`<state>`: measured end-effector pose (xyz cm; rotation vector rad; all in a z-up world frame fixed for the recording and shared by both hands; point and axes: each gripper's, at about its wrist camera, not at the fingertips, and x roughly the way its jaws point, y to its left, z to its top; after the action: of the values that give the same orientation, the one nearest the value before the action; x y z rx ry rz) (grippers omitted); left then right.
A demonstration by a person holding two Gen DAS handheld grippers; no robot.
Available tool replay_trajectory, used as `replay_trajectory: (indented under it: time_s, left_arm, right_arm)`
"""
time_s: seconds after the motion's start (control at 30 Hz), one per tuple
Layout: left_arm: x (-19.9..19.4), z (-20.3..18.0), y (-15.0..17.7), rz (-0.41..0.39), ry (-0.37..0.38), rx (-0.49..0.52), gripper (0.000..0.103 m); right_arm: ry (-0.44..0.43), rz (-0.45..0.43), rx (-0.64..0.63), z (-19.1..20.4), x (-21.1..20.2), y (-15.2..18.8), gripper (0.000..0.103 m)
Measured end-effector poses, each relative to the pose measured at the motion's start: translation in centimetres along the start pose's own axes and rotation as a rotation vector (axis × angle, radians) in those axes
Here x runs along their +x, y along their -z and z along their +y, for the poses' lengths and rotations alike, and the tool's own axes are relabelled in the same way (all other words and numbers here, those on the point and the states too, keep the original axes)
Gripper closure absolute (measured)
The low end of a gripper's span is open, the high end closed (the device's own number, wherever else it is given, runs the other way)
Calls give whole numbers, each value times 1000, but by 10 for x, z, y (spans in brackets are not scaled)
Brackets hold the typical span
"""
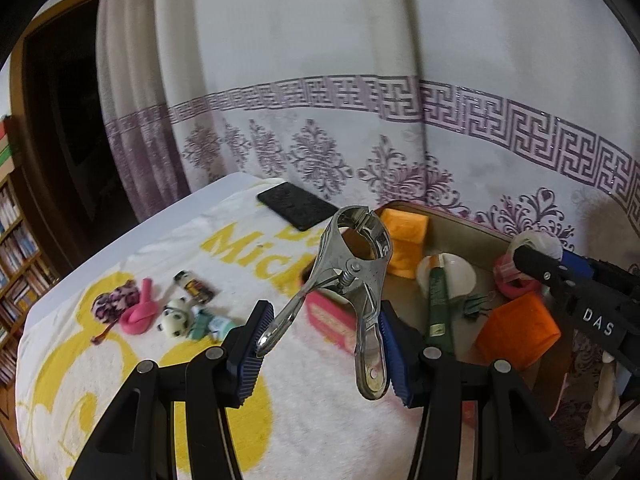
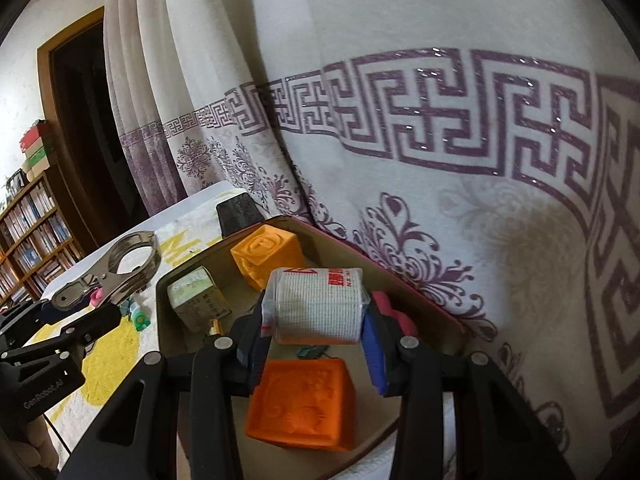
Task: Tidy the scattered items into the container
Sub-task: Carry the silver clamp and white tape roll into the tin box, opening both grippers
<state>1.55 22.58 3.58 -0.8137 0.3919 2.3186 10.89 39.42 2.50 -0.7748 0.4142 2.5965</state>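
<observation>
Towel (image 1: 120,360) — white, yellow-printed — covers table before purple-patterned curtain (image 1: 360,120).

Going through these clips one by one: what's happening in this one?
A person with two handheld grippers is tidying small items into a tin box. The left gripper holds a metal spring clamp above the towel. The right gripper holds a white gauze roll over the box, which already contains orange blocks. A pink balloon, a panda toy and a few other bits lie on the towel.
</observation>
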Motion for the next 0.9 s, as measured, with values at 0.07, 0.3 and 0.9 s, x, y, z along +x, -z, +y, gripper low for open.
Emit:
replay_trajectory:
  time_s: [0.07, 0.3, 0.9]
  left_arm:
    - [3, -7, -3, 1, 9, 13, 49]
    - [13, -23, -10, 6, 30, 35, 49]
    - [36, -33, -17, 32, 101, 35, 36]
  right_arm:
    - [2, -1, -1, -2, 0, 0, 58]
    - [6, -6, 1, -9, 2, 0, 58]
    - [25, 8, 22, -13, 8, -1, 46]
